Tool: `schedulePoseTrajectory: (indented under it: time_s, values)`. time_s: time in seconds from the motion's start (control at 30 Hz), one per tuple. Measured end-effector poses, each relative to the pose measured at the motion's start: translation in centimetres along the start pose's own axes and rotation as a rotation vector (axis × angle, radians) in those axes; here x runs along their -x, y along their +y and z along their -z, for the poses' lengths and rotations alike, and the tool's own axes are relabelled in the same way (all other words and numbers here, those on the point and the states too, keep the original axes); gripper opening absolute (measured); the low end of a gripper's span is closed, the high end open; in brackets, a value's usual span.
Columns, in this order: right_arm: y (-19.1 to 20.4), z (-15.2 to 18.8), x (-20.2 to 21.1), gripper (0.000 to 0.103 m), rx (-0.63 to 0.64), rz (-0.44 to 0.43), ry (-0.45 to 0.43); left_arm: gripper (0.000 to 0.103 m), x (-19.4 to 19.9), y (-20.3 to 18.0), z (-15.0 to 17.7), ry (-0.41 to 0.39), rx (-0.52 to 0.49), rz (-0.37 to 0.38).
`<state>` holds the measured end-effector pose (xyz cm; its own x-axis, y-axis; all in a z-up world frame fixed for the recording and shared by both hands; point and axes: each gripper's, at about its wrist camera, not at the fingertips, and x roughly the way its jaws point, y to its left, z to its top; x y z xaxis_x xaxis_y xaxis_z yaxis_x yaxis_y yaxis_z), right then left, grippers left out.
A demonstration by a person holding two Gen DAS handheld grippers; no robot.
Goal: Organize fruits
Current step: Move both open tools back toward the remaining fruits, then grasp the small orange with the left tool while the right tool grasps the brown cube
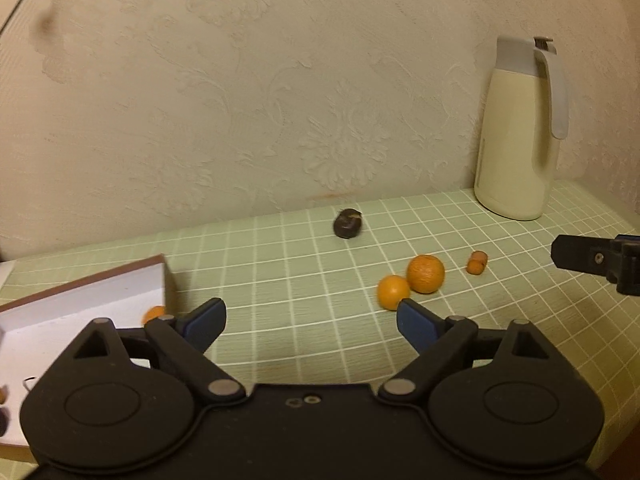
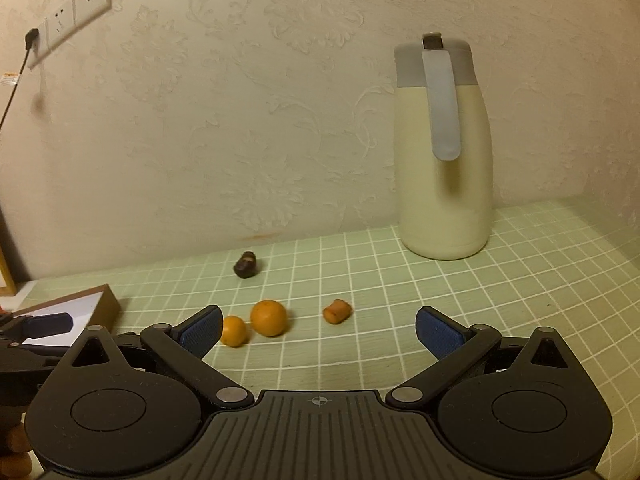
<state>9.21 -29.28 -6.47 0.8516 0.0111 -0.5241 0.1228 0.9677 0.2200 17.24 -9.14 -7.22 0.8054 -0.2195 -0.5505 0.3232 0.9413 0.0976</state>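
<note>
Two round oranges lie side by side on the green checked table: a larger one (image 1: 425,274) (image 2: 269,317) and a smaller one (image 1: 393,292) (image 2: 233,331). A small oblong orange fruit (image 1: 477,262) (image 2: 337,311) lies to their right. A dark brown fruit (image 1: 348,223) (image 2: 245,264) sits near the wall. A white box (image 1: 76,316) (image 2: 86,306) at the left holds a small orange fruit (image 1: 154,314). My left gripper (image 1: 310,326) is open and empty, beside the box. My right gripper (image 2: 318,334) is open and empty, in front of the oranges.
A tall cream thermos jug (image 1: 516,136) (image 2: 442,152) with a grey handle stands at the back right against the wallpapered wall. A wall socket (image 2: 68,18) with a plugged cable is at the upper left. More small fruits (image 2: 16,452) show at the bottom left.
</note>
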Motion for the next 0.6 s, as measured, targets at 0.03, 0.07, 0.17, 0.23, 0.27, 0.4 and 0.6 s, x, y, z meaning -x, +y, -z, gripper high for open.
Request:
schedulePoseTrajectory:
  time_s: [0.03, 0.07, 0.17, 0.23, 0.27, 0.4, 0.6]
  values:
    - [-0.1, 0.0, -0.3, 0.089, -0.002, -0.002, 0.006, 0.085, -0.4, -0.2, 0.0, 0.004, 0.000, 0.008]
    - [-0.2, 0.0, -0.6, 0.081, -0.008, -0.006, 0.019, 0.083, -0.8, -0.4, -0.1, 0.007, -0.001, 0.018]
    - [-0.6, -0.1, -1.9, 0.081, -0.018, -0.006, 0.054, 0.079, -1.9, -1.2, -0.1, 0.013, -0.012, 0.034]
    - [-0.7, -0.1, -2.5, 0.080, -0.016, -0.004, 0.064, 0.075, -2.7, -1.7, -0.1, 0.016, -0.015, 0.046]
    - [-0.7, -0.1, -2.8, 0.075, -0.005, -0.003, 0.069, 0.071, -3.0, -1.8, 0.0, 0.019, -0.015, 0.053]
    - [-0.9, -0.5, -4.5, 0.065, 0.005, -0.004, 0.094, 0.066, -4.6, -2.7, 0.1, 0.033, -0.011, 0.068]
    - [-2.0, -1.0, -7.4, 0.053, -0.008, -0.003, 0.132, 0.064, -6.6, -3.9, 0.1, 0.034, -0.020, 0.075]
